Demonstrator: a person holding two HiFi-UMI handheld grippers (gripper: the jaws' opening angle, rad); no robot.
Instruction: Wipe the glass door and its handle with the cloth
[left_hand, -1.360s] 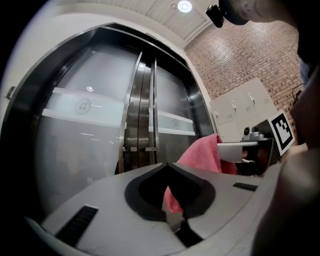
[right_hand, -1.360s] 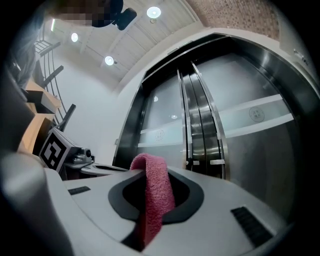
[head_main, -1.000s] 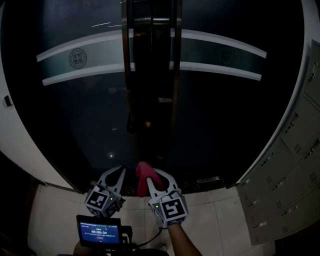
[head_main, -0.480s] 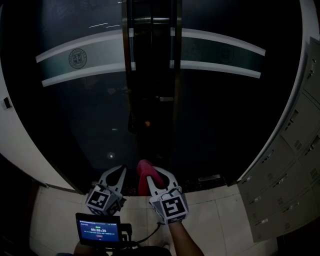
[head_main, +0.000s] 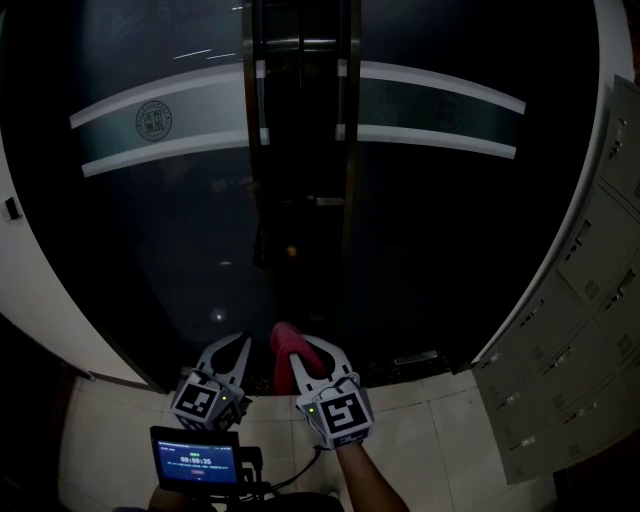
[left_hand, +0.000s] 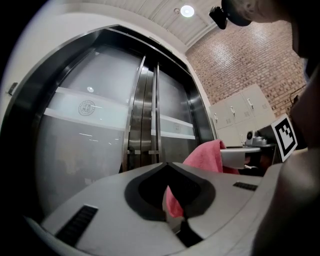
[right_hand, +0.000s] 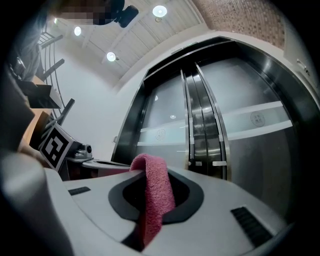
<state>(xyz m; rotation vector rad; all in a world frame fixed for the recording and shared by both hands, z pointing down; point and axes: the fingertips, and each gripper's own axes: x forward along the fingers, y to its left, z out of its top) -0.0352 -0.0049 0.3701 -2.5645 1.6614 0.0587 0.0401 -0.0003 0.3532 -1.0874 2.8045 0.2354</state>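
Observation:
The dark glass double door (head_main: 180, 230) with a pale frosted band fills the head view. Its two upright metal handles (head_main: 262, 100) run beside the centre seam. Low in that view my right gripper (head_main: 308, 352) is shut on a pink cloth (head_main: 288, 343), which folds over its tips, short of the door's foot. In the right gripper view the cloth (right_hand: 154, 192) hangs between the jaws, with the handles (right_hand: 202, 132) beyond. My left gripper (head_main: 238, 343) sits just left of it, shut and holding nothing. In the left gripper view (left_hand: 167, 164) the cloth (left_hand: 205, 157) shows to the right.
Grey lockers (head_main: 585, 320) line the right wall, and a white wall (head_main: 25, 300) curves down the left. Pale floor tiles (head_main: 430, 430) lie under the grippers. A small lit screen (head_main: 195, 462) sits near the person's body. A brick wall (left_hand: 250, 65) rises right of the door.
Both grippers and the cloth keep the same place before the door. Only the head camera's view has shifted slightly.

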